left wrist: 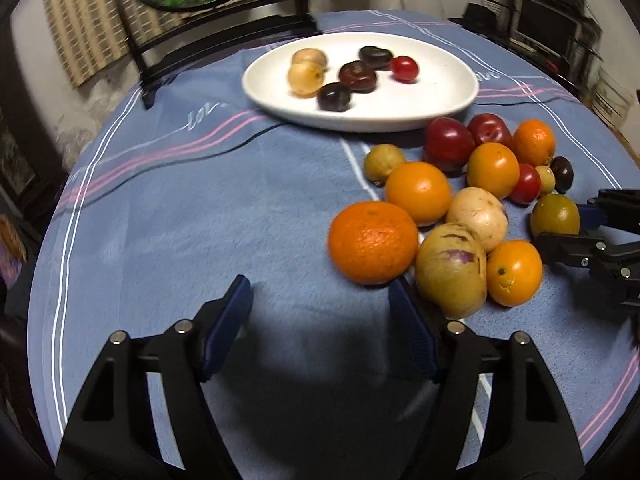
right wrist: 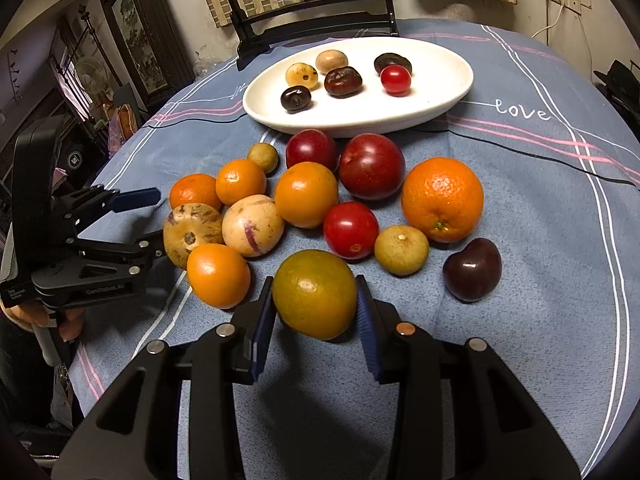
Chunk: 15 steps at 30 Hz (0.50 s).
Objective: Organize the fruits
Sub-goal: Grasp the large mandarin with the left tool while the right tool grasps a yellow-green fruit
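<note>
A white oval plate (left wrist: 440, 104) (right wrist: 440, 96) at the far side of the table holds several small fruits: pale, dark and one red. A pile of oranges, red plums, pale melons and small fruits lies in front of it. My right gripper (right wrist: 316, 312) has its pads around a green-yellow citrus (right wrist: 315, 294), also in the left wrist view (left wrist: 555, 215); the pads seem to touch its sides. My left gripper (left wrist: 320, 320) is open and empty, just short of a large orange (left wrist: 373, 242) and a pale striped melon (left wrist: 451, 270).
A blue cloth with pink and white stripes (left wrist: 180, 220) covers the round table. A dark mirror stand (right wrist: 312, 16) stands behind the plate. A dark plum (right wrist: 472, 269) lies to the right of my right gripper. Shelves and furniture surround the table.
</note>
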Motion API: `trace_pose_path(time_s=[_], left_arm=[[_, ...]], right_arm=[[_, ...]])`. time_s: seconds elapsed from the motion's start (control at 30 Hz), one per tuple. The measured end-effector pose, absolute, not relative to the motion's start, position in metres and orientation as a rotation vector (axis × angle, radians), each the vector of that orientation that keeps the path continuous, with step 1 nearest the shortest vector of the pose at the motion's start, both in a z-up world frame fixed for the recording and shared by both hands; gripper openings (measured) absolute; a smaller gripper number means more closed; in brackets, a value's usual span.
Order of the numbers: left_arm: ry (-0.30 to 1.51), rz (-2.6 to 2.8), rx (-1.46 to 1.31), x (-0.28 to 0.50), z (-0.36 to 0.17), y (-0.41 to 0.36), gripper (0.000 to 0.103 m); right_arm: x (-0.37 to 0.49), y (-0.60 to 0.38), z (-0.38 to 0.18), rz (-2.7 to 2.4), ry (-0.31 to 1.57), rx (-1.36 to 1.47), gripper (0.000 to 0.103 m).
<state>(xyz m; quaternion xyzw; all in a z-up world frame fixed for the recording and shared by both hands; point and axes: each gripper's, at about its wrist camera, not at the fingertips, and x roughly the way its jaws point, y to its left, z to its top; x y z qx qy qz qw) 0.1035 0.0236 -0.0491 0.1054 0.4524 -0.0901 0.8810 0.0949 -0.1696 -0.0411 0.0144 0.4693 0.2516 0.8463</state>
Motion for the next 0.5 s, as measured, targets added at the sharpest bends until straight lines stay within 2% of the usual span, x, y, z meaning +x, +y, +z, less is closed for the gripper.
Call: trace_pose_path(time_s=[0.07,0.13,0.3,0.5], left_arm=[[0.945,-0.222,0.209,0.107,-0.05,0.024,0.065],[0.941,-0.252,0.215,0.108,-0.049,0.019,0.054],[0.933,-0.305,0.231,0.12,-0.05,0.007,0.044],[0.935,-0.299,0.191,0.126,-0.05,0.007,0.043]], right_arm=[[0.095,-0.17,-0.041,0.53,0.99,0.03,0.039],[0.095,-0.17,-0.041,0.53,0.99,0.031,0.039],[0.094,-0.17,-0.041,0.53,0.989,0.03,0.039],[0.094,-0.17,-0.041,0.531,0.99,0.033,0.039]])
